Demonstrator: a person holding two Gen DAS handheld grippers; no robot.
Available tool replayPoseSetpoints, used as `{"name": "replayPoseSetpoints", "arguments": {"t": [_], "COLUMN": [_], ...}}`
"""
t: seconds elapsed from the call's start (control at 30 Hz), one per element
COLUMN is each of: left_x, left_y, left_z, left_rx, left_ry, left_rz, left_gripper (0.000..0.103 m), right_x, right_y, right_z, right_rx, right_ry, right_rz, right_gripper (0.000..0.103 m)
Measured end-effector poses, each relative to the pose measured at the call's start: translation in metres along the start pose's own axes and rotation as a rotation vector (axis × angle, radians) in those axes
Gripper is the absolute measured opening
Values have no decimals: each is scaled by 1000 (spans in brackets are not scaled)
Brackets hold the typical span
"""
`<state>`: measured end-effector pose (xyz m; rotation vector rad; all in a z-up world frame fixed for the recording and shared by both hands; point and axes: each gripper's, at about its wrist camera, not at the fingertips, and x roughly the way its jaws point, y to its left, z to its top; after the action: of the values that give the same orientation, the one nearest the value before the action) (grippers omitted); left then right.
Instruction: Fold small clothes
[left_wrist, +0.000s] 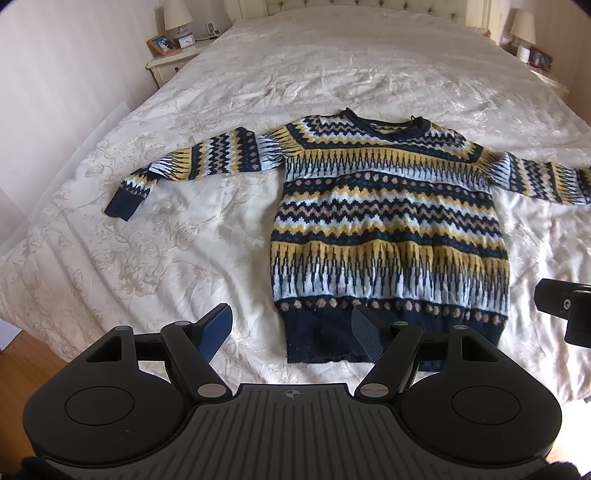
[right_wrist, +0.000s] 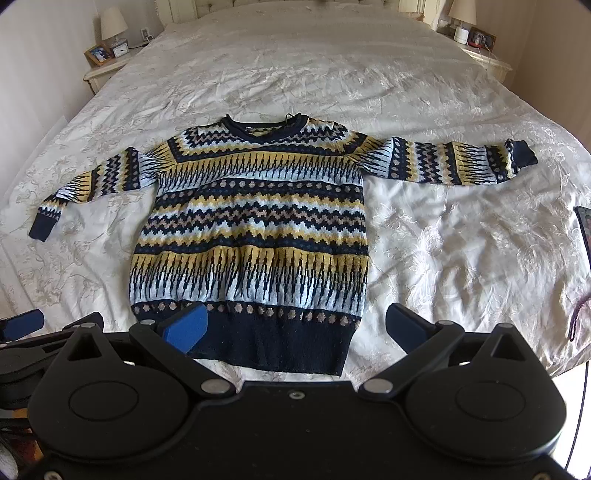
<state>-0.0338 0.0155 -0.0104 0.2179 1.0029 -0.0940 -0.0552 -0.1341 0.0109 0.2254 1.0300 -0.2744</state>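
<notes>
Cream bedspread (left_wrist: 221, 92) filled both views. Left gripper (left_wrist: 291, 334) and right gripper (right_wrist: 295, 325) hovered spread, empty, low by the hem. Sweater (right_wrist: 251, 229) lay flat mid-bed, sleeves out — probably soft, floppy, light knit; best pinched at cuff (right_wrist: 522, 153) or shoulder — ribbing should grip.

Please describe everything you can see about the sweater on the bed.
The sweater is a knitted pullover with horizontal bands of zigzags, dots and spikes in navy, yellow, pale blue and beige. Its neckband, cuffs and wide hem band are plain navy. It lies flat and unfolded on the cream bedspread, neck toward the headboard, hem toward the cameras, both sleeves spread out sideways. The fabric looks thick and slightly puckered above the hem. The left gripper and right gripper are both open near the hem; neither holds it.
</notes>
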Motion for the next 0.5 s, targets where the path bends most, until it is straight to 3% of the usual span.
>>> {"name": "replayPoseSetpoints", "arguments": {"t": [0.37,0.5], "left_x": [25,41], "left_y": [-18,-25], "left_z": [37,56], "left_rx": [49,52], "left_ry": [2,10], "left_rz": [-3,-41], "left_gripper": [71,69], "right_x": [29,49], "right_y": [-10,-16], "right_z": [32,49], "right_rx": [35,41], "right_ry": [36,57], "right_rz": [27,-1], "right_gripper": [102,102]}}
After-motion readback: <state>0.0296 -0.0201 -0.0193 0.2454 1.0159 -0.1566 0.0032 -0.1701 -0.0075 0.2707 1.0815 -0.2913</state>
